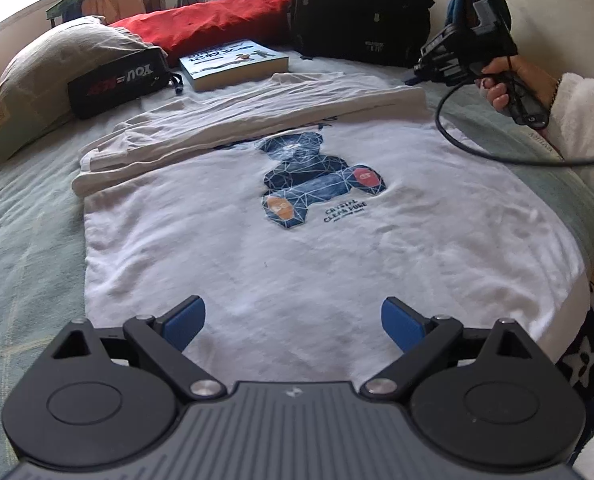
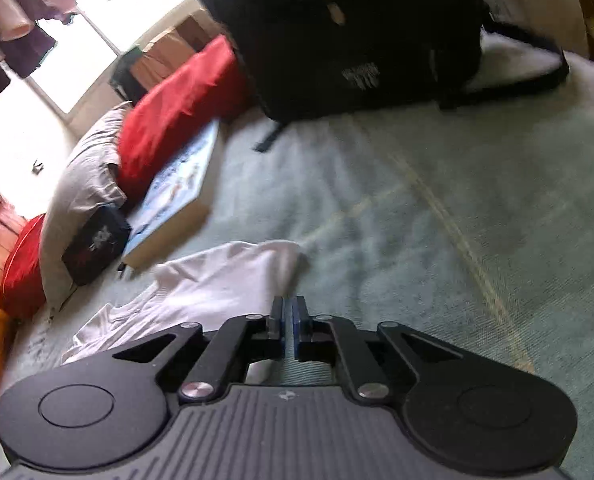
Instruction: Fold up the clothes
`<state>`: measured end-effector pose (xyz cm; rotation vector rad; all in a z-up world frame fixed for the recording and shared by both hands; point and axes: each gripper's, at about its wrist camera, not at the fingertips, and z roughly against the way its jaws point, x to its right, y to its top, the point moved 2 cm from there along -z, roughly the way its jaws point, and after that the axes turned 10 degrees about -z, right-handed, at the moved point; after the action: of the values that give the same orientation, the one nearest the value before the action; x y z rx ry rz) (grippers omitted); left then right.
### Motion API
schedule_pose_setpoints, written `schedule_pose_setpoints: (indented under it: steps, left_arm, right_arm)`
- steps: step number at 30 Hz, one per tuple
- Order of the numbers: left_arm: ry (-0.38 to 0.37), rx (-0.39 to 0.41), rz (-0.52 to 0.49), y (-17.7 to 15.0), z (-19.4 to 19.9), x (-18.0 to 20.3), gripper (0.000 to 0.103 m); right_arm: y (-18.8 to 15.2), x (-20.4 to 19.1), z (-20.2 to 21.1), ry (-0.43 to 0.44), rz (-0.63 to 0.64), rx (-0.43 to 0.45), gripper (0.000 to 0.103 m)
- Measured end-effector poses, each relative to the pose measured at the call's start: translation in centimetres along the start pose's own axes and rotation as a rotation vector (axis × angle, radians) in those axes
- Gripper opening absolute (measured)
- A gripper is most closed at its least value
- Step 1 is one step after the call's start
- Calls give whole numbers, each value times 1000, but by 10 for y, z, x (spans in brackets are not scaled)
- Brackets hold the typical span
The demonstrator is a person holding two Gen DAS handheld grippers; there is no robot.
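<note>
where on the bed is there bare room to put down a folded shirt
Bare blanket lies between the white T-shirt and the black backpack, on the right. A strip also runs along the shirt's left edge. Crowded at the head: book, black pouch, grey pillow, red cushion.

So we've got the T-shirt point(image 1: 297, 248) lying flat across the middle of the bed point(image 1: 29, 240), with its far part folded back over itself. Past that fold sits a book point(image 1: 233, 65), and left of the book a small pouch point(image 1: 117, 82) leans against a pillow point(image 1: 53, 68). A long cushion point(image 1: 201, 20) runs behind them. The backpack point(image 1: 361, 12) stands far right of the book. Our left gripper point(image 1: 293, 326) hangs over the shirt's near edge.
</note>
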<state>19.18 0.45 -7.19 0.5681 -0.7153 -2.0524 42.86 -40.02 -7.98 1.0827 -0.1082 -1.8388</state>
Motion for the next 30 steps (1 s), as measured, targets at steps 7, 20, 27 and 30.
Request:
schedule_pose_setpoints:
  steps: [7,20,27,30]
  left_arm:
    - [-6,-2,-7,-2,0,2,95]
    - [-2,-13,8,-3,-4,0,95]
    - [3,-16,23,-2,-12,-8,95]
    - [4,-11,24,0,-12,-8,95]
  right_arm:
    - [-39,-23,-5,-2,198,-128,13]
    - [23,-5,-42,-27,-42,-77,59]
    - [35,-14,-77,19,-43,-21,8]
    - [34,-15,-83,-73,31,-17,9]
